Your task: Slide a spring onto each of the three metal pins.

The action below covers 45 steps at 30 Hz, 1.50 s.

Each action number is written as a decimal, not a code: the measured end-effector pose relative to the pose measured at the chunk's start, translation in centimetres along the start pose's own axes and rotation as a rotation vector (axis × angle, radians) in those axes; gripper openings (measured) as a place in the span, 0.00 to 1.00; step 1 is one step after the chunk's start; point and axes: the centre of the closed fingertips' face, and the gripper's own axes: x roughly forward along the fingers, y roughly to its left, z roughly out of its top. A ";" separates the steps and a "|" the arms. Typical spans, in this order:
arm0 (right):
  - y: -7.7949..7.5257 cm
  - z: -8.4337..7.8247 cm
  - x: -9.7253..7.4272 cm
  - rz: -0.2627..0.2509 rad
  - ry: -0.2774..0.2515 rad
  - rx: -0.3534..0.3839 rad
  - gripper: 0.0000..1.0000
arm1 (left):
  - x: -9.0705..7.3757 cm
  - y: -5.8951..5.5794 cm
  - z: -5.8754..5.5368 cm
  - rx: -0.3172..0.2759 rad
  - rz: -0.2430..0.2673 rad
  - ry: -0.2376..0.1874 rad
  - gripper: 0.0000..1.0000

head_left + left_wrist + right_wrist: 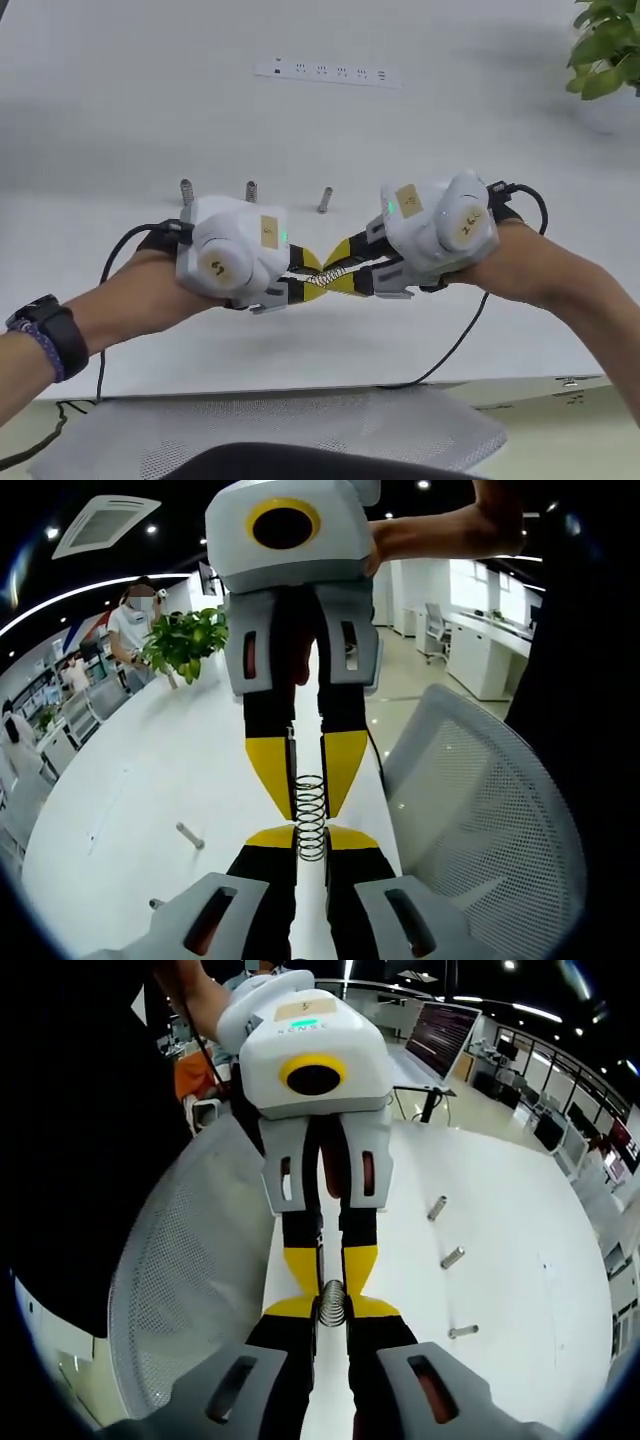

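**Two claws meeting tip to tip above the near edge of the bench.** The left claw (312,840) is clamped on one end of a small wire spring (312,815). The right claw (333,1310) faces it and grips the other end. The spring therefore spans the two pairs of yellow-tipped jaws, with its axis along the line between them, clear of the bench (450,130).

In the head view, three pins stand in a row beyond the claws. From the spring, the left pin (186,192) lies at about ten o'clock, the middle pin (251,190) at eleven, and the right pin (325,200) at twelve. The left and middle pins look coiled, as if already sleeved. The right pin looks bare and leans, though it is too small to be sure.

Handling, as judged: the spring is light, made of smooth wire, and gives easily along its length. A hard pinch at mid-coil could bow it or shoot it out. It is best held lightly across the outer coils near one end, leaving the bore at the other end open for the pin.
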 end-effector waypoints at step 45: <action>-4.8 -6.0 -0.9 -0.111 0.086 0.141 0.09 | -6.0 3.1 -4.1 -0.306 0.217 -0.026 0.37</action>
